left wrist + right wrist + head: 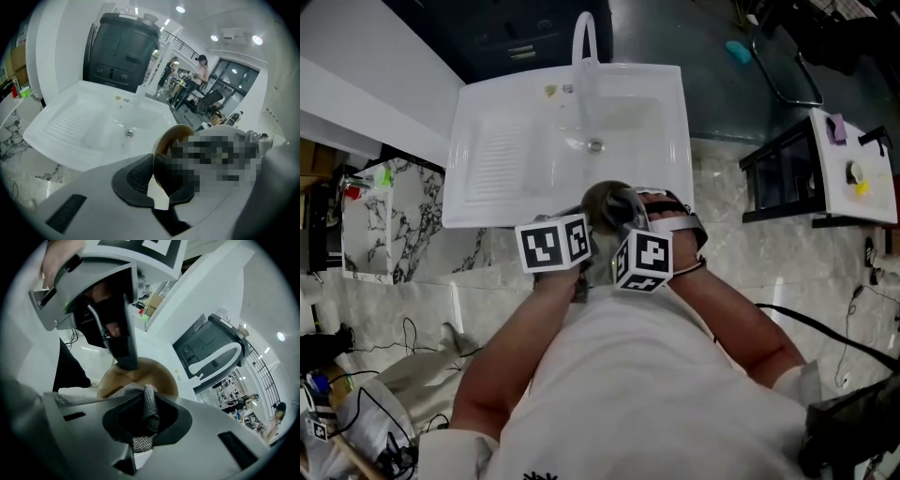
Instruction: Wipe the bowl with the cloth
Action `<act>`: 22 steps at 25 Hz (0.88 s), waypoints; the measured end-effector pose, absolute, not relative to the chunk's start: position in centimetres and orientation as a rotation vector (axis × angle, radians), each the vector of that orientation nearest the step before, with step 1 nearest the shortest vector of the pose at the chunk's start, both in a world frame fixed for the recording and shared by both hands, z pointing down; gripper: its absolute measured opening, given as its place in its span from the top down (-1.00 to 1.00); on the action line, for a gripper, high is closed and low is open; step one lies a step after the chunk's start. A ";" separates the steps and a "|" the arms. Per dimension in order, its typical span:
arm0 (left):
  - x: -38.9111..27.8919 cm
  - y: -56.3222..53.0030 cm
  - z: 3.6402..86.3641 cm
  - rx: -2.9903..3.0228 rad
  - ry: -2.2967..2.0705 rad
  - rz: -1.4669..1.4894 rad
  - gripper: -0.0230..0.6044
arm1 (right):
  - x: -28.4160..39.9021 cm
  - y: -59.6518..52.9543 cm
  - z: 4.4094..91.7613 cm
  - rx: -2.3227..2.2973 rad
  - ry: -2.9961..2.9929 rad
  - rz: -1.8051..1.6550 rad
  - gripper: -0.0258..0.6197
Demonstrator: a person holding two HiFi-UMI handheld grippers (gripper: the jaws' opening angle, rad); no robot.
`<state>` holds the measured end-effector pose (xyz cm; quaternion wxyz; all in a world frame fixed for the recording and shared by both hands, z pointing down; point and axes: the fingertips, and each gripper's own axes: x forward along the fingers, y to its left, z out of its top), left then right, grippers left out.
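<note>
My left tool (158,185) pinches the round brown bowl (169,137) by its rim, at twelve o'clock just ahead of my right tool (143,425), which clamps the grey woven cloth (149,401).

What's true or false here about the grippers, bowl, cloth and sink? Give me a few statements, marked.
1. The left gripper is shut on the bowl at its rim. True.
2. The right gripper is empty. False: it is shut on the cloth.
3. The bowl sits in the sink basin. False: the left gripper holds it up near the sink's front edge.
4. The sink is white. True.
</note>
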<state>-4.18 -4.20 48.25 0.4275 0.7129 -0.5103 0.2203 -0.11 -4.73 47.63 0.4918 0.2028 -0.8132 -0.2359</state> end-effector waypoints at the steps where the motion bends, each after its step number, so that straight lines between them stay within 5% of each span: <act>1: -4.3 -4.3 48.2 1.779 -1.277 0.547 0.86 | 0.1 -4.6 47.9 0.488 -1.968 -0.562 0.82; 22: -3.3 -3.9 48.8 1.812 -1.219 0.596 0.86 | -2.5 -4.3 45.5 0.477 -2.074 -0.582 0.82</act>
